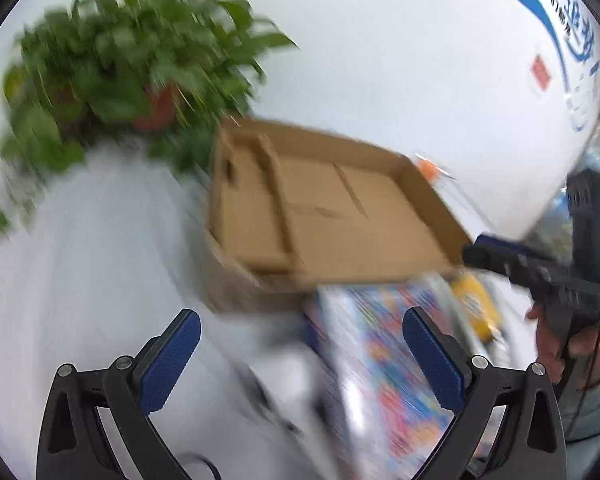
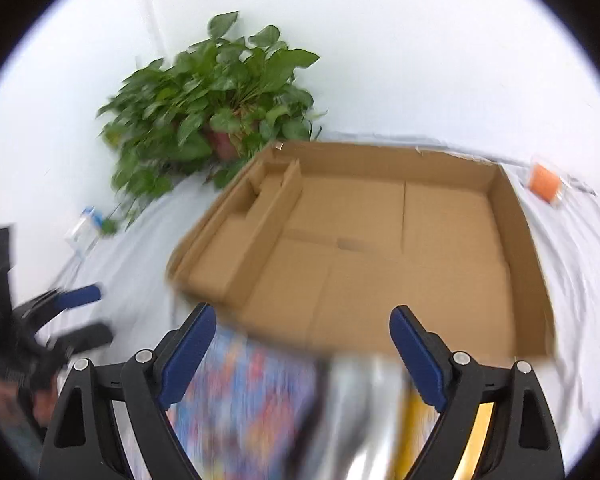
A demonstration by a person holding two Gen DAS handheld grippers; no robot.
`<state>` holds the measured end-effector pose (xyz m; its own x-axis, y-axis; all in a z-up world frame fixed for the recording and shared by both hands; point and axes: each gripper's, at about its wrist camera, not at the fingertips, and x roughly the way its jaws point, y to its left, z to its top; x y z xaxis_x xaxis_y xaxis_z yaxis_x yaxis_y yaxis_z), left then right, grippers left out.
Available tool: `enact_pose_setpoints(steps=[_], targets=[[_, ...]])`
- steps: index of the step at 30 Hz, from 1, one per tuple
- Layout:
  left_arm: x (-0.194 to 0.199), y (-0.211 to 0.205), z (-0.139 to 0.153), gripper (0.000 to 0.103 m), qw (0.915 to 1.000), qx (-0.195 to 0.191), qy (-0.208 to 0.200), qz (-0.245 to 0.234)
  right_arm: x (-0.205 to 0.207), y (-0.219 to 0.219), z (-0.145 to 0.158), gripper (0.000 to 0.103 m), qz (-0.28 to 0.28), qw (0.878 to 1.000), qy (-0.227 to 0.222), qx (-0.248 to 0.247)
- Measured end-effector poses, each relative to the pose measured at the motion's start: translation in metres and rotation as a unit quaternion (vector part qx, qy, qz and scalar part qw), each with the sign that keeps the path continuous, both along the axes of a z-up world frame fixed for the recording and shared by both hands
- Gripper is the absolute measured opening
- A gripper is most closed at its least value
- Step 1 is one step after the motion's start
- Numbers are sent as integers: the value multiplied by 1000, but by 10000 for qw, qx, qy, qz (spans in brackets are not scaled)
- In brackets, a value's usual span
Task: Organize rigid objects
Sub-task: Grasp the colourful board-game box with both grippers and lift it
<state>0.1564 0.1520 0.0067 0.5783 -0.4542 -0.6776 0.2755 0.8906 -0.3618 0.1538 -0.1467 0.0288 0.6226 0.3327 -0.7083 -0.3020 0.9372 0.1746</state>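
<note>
Tongs (image 1: 300, 350) (image 2: 302, 344) — left and right — gape wide, empty (cardboard tray (image 2: 520, 240) beyond).

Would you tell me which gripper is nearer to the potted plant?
Left. The left gripper is on the potted plant side of the cardboard box; the right gripper is at the box's opposite end.

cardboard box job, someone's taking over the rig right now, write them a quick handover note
Left gripper: open, holding nothing.
Right gripper: open, holding nothing.
Cardboard box: open on the white table, potted plant behind it; nothing in it.
Colourful box, a silvery item and a yellow item lie before the box's near edge, blurred.
Done: nothing packed.
Left: move those items into the box.
</note>
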Motion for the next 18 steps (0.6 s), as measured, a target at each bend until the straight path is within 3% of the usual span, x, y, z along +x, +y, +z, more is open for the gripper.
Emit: enact_pose_setpoints(steps=[3, 5, 7, 9, 11, 12, 15, 18], targets=[[-14, -19, -14, 101, 9982, -348, 299, -386, -42, -4, -10, 89, 440, 9984, 319, 122], [-15, -32, -27, 98, 9973, -270, 504, -469, -52, 9, -20, 89, 647, 9962, 539, 233], [-13, -40, -40, 84, 9955, -266, 795, -432, -55, 26, -34, 89, 729, 9946, 719, 161], [-10, -43, -50, 76, 9930, -393, 1005, -483, -58, 40, -48, 89, 832, 9929, 852, -24], [-6, -46, -58, 75, 9913, -452, 1140, -483, -56, 46, -59, 89, 776, 9923, 944, -177], [-6, -48, -60, 74, 9904, -561, 1154, -519, -52, 48, -63, 91, 732, 9922, 1004, -123], [-15, -52, -54, 69, 9933, -414, 984, -442, -42, 49, -64, 93, 527, 9933, 1023, 52], [-28, -53, -32, 63, 9969, -249, 661, -358, -45, 53, -56, 93, 456, 9960, 764, 17]])
